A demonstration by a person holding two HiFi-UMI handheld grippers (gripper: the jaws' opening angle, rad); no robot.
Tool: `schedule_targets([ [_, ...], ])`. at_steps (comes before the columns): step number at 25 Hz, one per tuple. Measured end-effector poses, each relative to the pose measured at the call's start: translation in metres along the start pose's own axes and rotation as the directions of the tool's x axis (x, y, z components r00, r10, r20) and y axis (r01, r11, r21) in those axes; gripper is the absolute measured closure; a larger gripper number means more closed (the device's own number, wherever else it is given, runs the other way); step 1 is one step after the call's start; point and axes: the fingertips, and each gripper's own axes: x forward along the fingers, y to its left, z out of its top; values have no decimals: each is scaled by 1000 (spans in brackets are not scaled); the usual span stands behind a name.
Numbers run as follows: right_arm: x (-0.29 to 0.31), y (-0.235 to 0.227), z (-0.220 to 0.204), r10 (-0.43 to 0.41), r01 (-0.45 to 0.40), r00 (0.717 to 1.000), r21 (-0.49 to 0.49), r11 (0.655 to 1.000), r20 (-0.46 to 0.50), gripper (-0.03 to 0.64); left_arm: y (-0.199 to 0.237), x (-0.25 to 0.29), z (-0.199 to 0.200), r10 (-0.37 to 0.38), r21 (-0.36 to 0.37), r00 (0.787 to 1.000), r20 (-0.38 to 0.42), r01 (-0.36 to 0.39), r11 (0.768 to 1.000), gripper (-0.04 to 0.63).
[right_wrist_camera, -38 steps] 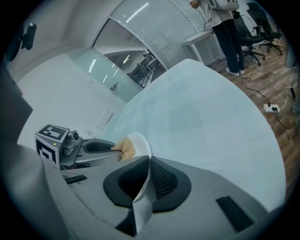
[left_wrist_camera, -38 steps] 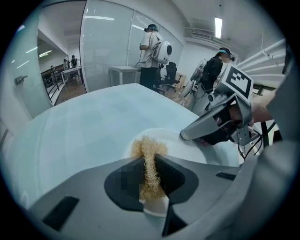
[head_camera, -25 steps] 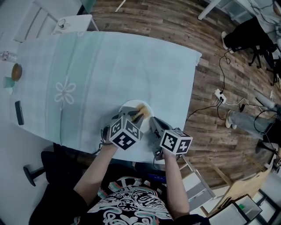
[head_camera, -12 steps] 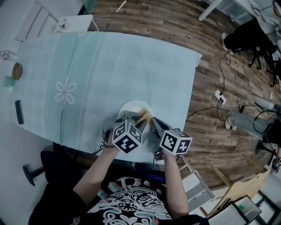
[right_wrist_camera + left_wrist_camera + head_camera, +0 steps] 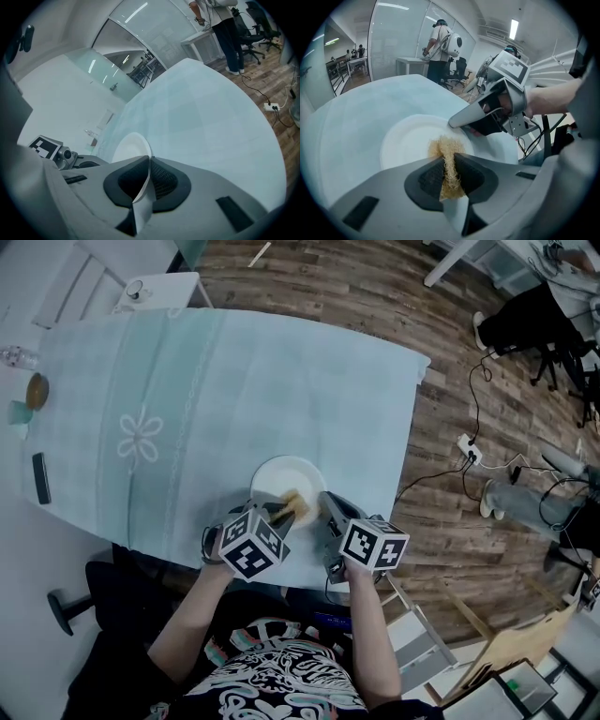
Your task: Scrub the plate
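**Left:** the left hand-held gripper (image 5: 449,163) is closed on a straw-coloured fibre scrubber (image 5: 445,145), whose tuft is pressed onto the white plate (image 5: 279,476) near the near edge of the desk (image 5: 187,381).

**Right:** the plate's rim is clamped between the narrow jaws of the right hand-held gripper (image 5: 146,180).

For an even scrub, the rim is best held firmly while the scrubber is drawn across the whole face under steady pressure.

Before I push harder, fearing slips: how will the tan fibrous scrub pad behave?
The tan fibrous scrub pad probably flexes and squashes: loose strands splay beyond the left gripper clamping it. The white round plate likely holds steady, its rim pinched by the right gripper.
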Motion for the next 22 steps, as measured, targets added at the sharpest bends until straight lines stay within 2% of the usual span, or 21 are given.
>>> schedule_targets([
  [5, 1, 0, 0, 2, -2, 1000, 3, 1000, -4, 586, 22, -14, -11, 65, -22, 998, 14, -64, 998, 525],
  [10, 2, 1, 0, 1, -1, 1000, 0, 1000, -3, 586, 62, -26, -5, 213, 4, 975, 60, -213, 977, 525],
  [16, 1, 0, -1, 0, 0, 1000, -2, 1000, -2, 587, 62, -26, -4, 260, -3, 964, 65, -260, 966, 525],
  [22, 1, 0, -1, -11, 11, 1000, -14, 1000, 4, 588, 62, -26, -3, 234, -41, 968, 86, -231, 972, 523],
])
